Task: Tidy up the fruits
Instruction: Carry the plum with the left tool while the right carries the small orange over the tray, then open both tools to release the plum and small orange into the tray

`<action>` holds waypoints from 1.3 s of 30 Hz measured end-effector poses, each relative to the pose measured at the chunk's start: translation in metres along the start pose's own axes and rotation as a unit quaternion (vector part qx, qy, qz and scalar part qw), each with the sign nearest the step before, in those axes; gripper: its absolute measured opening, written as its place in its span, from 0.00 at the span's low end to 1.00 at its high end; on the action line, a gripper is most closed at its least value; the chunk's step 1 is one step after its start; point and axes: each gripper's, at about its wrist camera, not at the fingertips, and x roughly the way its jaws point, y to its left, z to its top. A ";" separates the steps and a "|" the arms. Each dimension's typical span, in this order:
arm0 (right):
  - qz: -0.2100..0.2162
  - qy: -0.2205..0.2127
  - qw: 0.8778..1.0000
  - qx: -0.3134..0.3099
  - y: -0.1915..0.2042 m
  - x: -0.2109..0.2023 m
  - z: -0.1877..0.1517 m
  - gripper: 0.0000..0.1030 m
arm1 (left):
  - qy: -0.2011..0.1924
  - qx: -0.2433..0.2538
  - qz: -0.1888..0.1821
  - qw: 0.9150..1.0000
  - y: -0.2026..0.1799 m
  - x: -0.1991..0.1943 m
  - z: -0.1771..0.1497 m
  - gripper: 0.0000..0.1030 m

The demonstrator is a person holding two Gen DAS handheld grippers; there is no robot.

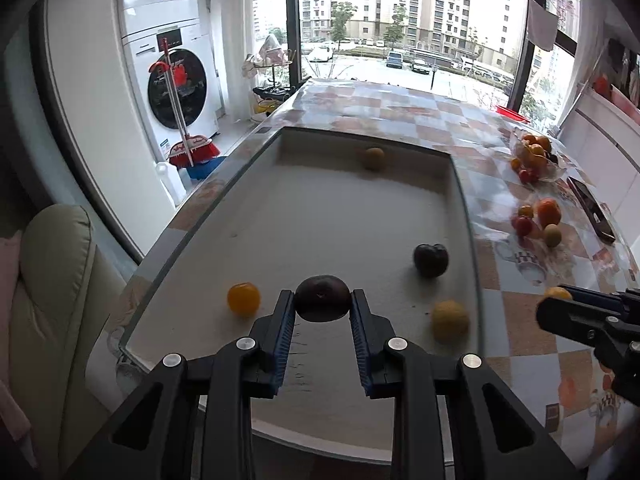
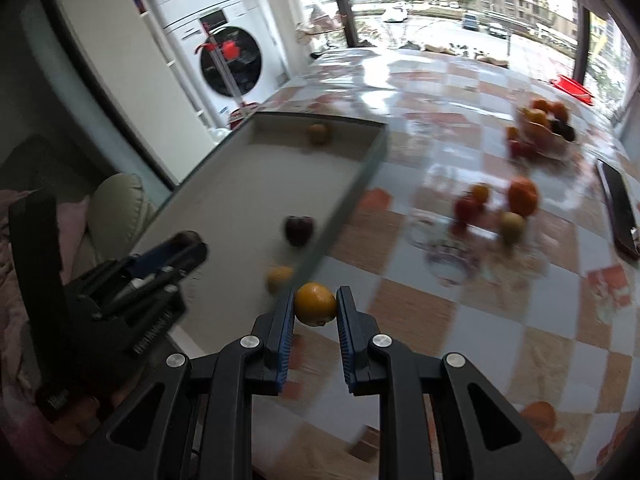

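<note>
Dark plum (image 1: 322,298) sits in the left gripper (image 1: 322,304), clamped across its widest part, just over the tray (image 1: 256,152) floor. Likely smooth, soft-skinned: squeeze lightly. Right gripper (image 2: 316,305) is clamped on a small orange (image 2: 315,304) above the bench (image 2: 460,304), beside the tray wall.

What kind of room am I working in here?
Probably a home laundry or balcony room used for dining: stacked washers, a broom, a checked-cloth table, and windows facing apartment blocks.
</note>
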 end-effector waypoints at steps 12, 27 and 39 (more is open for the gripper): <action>0.016 0.021 1.000 -0.014 0.033 0.032 0.019 0.23 | 0.005 -0.019 -0.002 1.000 0.019 0.011 -0.001 0.29; 0.023 0.001 1.000 -0.008 0.028 0.028 0.032 0.80 | -0.041 -0.004 0.026 0.999 0.018 0.001 -0.005 0.93; -0.067 -0.004 0.993 0.097 -0.065 0.005 -0.001 0.91 | -0.046 0.031 -0.005 0.998 -0.013 -0.018 0.003 0.93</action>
